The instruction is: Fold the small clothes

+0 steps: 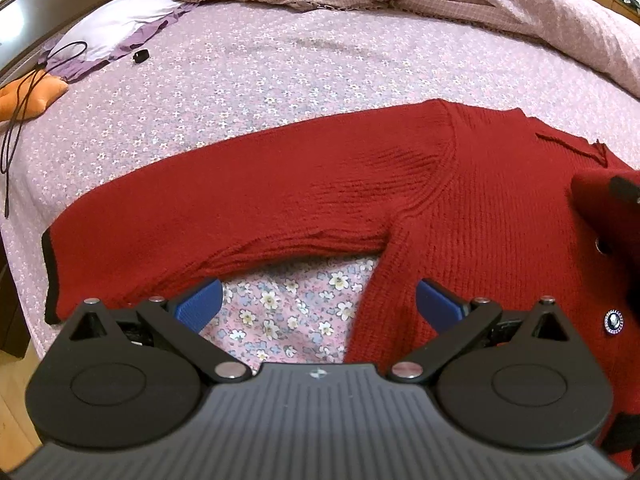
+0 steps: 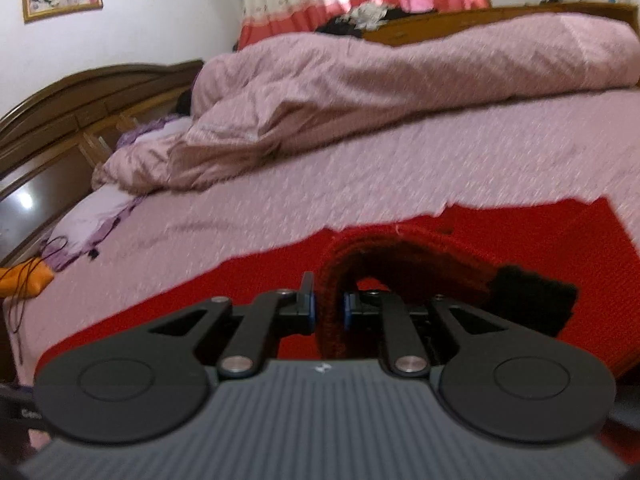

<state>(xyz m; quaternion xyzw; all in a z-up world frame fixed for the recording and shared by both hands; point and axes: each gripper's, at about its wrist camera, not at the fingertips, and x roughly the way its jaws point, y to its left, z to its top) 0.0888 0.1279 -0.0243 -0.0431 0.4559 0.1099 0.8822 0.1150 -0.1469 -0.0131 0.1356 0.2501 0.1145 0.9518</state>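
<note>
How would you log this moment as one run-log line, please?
step: sleeve fold | left gripper: open, empty, above floral bedsheet | right gripper: shut on sleeve of red cardigan | other sleeve: flat

a red knit cardigan lies flat on the bed, front up, a round silver button near its opening. one sleeve stretches out sideways, black-edged at the cuff; the other black-cuffed sleeve is lifted over the body.

From both wrists we look past our jaws: left steeply down, close over the red sweater; right shallower, across the same bed.
</note>
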